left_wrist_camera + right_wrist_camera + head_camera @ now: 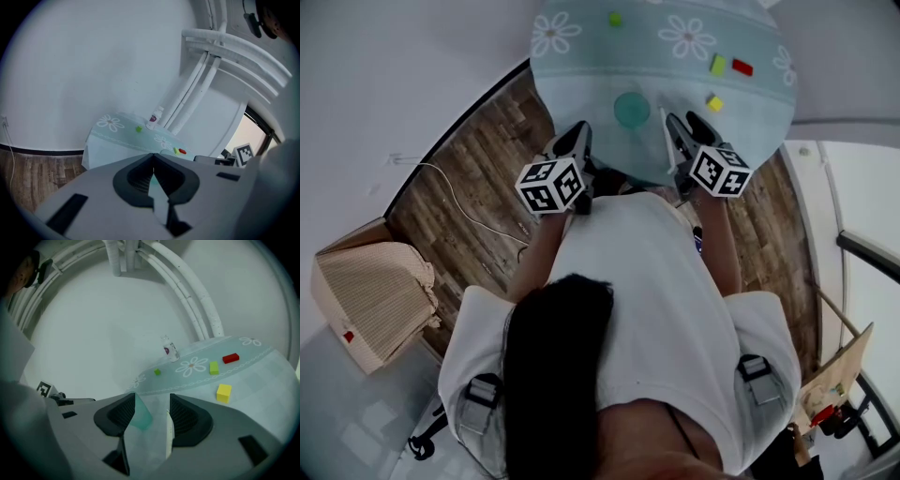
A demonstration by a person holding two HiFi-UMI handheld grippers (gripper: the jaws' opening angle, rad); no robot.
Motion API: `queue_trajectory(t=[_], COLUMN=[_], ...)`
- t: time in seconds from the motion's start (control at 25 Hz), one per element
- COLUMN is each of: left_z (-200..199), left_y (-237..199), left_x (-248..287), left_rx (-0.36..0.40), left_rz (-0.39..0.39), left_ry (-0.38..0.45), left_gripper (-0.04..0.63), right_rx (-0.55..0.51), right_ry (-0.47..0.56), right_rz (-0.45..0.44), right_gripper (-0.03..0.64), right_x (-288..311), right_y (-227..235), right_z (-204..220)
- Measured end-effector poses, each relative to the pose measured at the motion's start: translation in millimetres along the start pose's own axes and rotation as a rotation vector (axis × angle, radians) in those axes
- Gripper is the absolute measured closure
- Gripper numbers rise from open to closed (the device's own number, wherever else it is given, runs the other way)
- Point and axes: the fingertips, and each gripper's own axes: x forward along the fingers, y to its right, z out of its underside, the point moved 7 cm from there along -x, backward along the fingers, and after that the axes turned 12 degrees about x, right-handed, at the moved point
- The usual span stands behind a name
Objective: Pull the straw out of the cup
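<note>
A teal cup (631, 110) stands near the front edge of the round table (581, 75), which has a floral cloth. A thin white straw (664, 127) is outside the cup, just to its right. My right gripper (684, 124) hovers over that spot with its jaws apart. In the right gripper view the cup (138, 417) shows by the left jaw, the straw (169, 437) runs along the inside of the right jaw, and the pads of this gripper (152, 401) do not press either. My left gripper (578, 131) is left of the cup, apart from it. Its jaw tips meet in the left gripper view (153, 157), with nothing between them.
Loose blocks lie on the cloth: a yellow one (713, 102), a lime one (717, 65), a red one (742, 67) and a small green one (615, 19). A small bottle (169, 349) stands at the far rim. A wicker basket (370, 291) and a cable (469, 211) are on the wooden floor.
</note>
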Motion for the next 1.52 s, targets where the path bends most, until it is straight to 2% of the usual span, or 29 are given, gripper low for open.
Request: queue_trajectory(t=[0.16, 0.4, 0.6, 0.64, 0.72, 0.84, 1.04, 1.24, 1.52], left_z=[-7.3, -18.6, -16.0, -15.7, -16.0, -15.1, -11.1, -7.4, -1.2], left_y=[8.4, 21.3, 35.0, 37.1, 40.9, 45.7, 52.3, 60.3, 68.8], left_x=[-3.9, -8.8, -7.2, -6.9, -6.5, -6.1, -2.1, -2.1, -1.9], left_rx=[-0.039, -0.039, -0.019, -0.013, -0.001, 0.019, 0.056, 0.069, 0.101], left_rz=[0.029, 0.061, 0.084, 0.087, 0.09, 0.098, 0.126, 0.138, 0.144], left_ry=[0.038, 0.085, 0.08, 0.081, 0.086, 0.085, 0.059, 0.055, 0.04], left_gripper=[0.584, 0.584, 0.584, 0.584, 0.584, 0.584, 0.584, 0.584, 0.584], right_rx=[-0.038, -0.09, -0.083, -0.085, -0.085, -0.08, -0.073, -0.045, -0.064], right_ry=[0.053, 0.145, 0.209, 0.209, 0.186, 0.159, 0.164, 0.109, 0.167], right_rz=[-0.012, -0.003, -0.017, -0.021, -0.048, -0.066, -0.022, 0.024, 0.13], right_gripper=[0.406, 0.407, 0.413, 0.425, 0.505, 0.513, 0.538, 0.566, 0.575], right_x=[-17.9, -42.2, -60.2, -62.5, -64.8, -66.7, -68.6, -68.6, -80.1], right_y=[-9.1, -23.7, -28.3, -28.0, -27.9, -29.2, -29.1, -26.2, -20.2], right_z=[-8.9, -23.9, -28.1, -27.2, -22.9, -14.2, -4.6, 9.9, 19.6])
